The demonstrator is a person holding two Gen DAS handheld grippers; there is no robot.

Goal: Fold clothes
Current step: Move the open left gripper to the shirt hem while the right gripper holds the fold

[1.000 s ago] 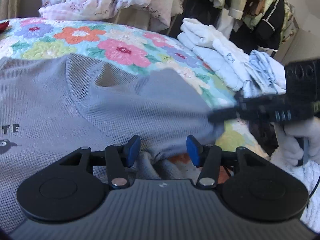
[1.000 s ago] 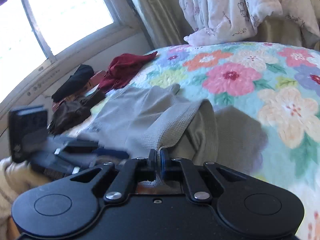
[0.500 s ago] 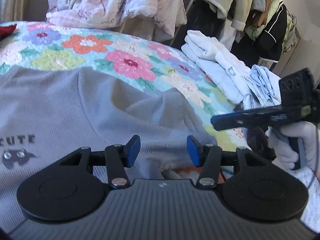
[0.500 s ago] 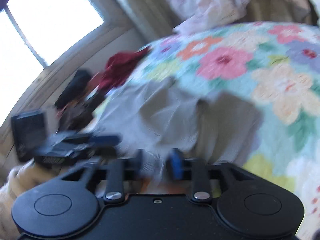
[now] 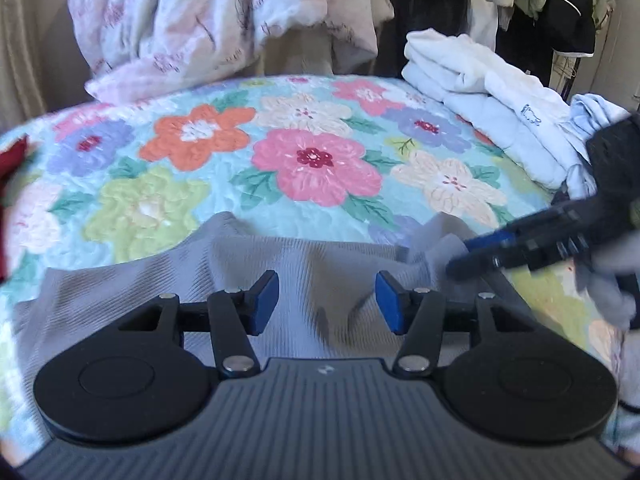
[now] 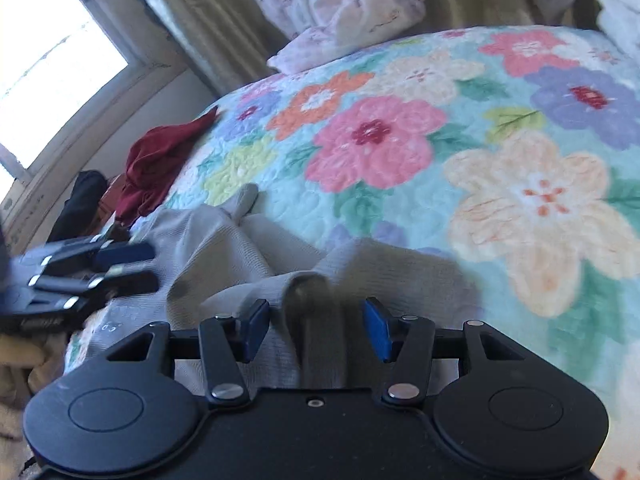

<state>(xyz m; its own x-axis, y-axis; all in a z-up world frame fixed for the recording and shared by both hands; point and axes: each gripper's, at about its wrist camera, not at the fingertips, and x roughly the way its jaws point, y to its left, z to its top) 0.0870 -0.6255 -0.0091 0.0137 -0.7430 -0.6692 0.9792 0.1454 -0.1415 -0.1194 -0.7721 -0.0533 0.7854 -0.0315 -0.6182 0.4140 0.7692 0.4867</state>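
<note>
A grey waffle-knit shirt [image 5: 316,272] lies rumpled on the floral quilt [image 5: 316,160]. My left gripper [image 5: 327,302] hovers over the shirt near its far edge. Its jaws are opening a little and the blue pads touch nothing. In this view my right gripper [image 5: 520,244] reaches in from the right at the shirt's corner. In the right wrist view my right gripper [image 6: 316,328] has its jaws closing. A raised ridge of the grey shirt [image 6: 308,304] lies between the pads, which do not press on it. My left gripper [image 6: 92,268] shows at the left edge.
Folded white and pale-blue clothes [image 5: 484,92] are stacked at the quilt's right side. A pink-printed duvet [image 5: 224,20] is heaped at the back and clothes hang on a rack [image 5: 560,8]. A dark red garment [image 6: 160,160] lies near the window [image 6: 52,60].
My right gripper, shut on a fold of the grey shirt a second ago, has let it go; the lifted cloth has dropped. My left gripper has moved toward the shirt's far edge.
</note>
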